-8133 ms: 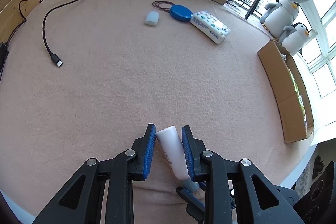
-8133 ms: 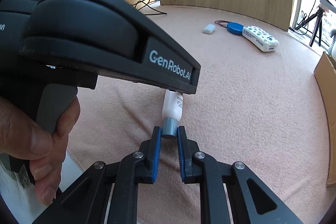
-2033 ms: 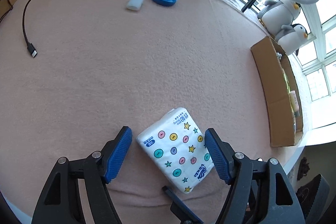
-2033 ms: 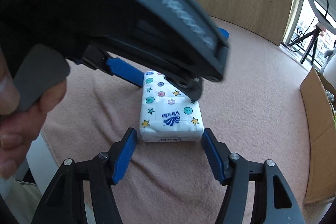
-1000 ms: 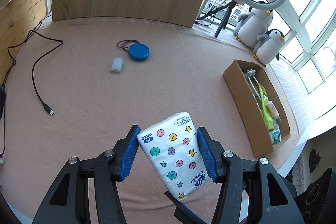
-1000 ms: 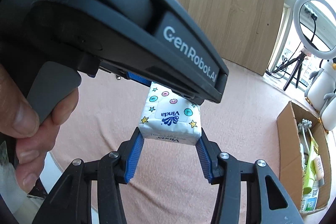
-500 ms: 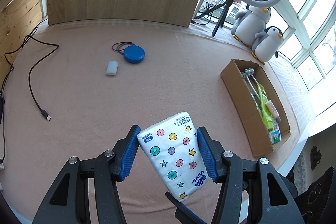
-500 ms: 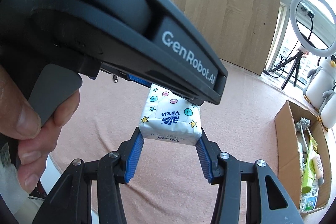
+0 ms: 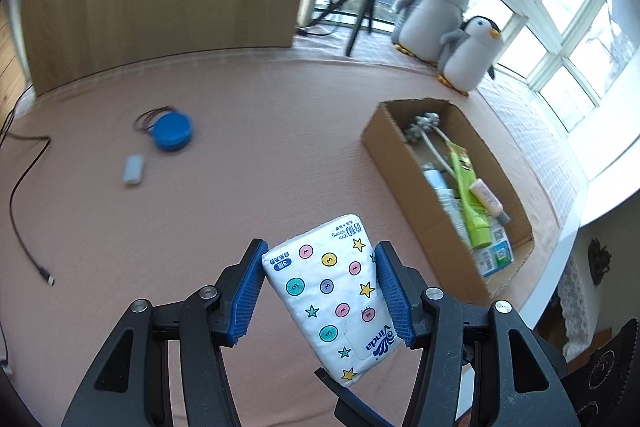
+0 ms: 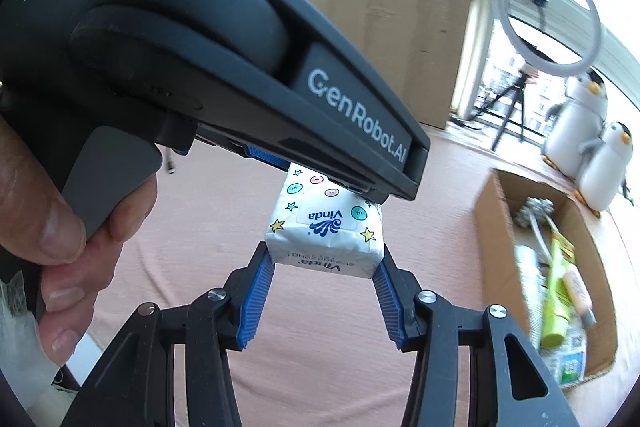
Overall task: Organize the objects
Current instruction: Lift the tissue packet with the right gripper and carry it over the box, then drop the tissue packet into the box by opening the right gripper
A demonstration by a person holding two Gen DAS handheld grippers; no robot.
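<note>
Tissue pack (image 9: pixel 334 293): a soft white plastic-wrapped pack printed with coloured dots and stars, a blue "Vinda" logo on a label near one end and blue print at the other; it is held in the air above the near part of the worktop, tilted, with both hand-held grippers on it.
Left hand-held gripper (image 9: pixel 318 293): its blue ribbed pads press the two long sides of the tissue pack; closed on it.
Right hand-held gripper (image 10: pixel 325 301): clamps the logo end of the tissue pack from the opposite side, a blue pad at each lower corner of that end.
Hand (image 10: pixel 48 223): a person's fingers wrap the grey trigger of the left tool, seen large at the left of the right wrist view.
Worktop (image 9: pixel 248 163): covered in a pinkish-tan cloth, backed by a wooden panel at the far edge.
Cardboard box (image 9: pixel 404 163): open, lying along the right edge of the worktop, well apart from the tissue pack; inside are a green tube, a small peach tube, a white bottle and a printed carton.
Blue round case (image 9: pixel 172 131): near the far left of the worktop, a thin dark cord looped beside it.
Small white case (image 9: pixel 133 169): just in front of the blue round case.
Black cable (image 9: pixel 20 211): trails along the left edge, plug end lying free.
Toy penguins (image 9: pixel 448 23): two, beyond the far right corner by the window, with a ring light on a tripod next to them.
</note>
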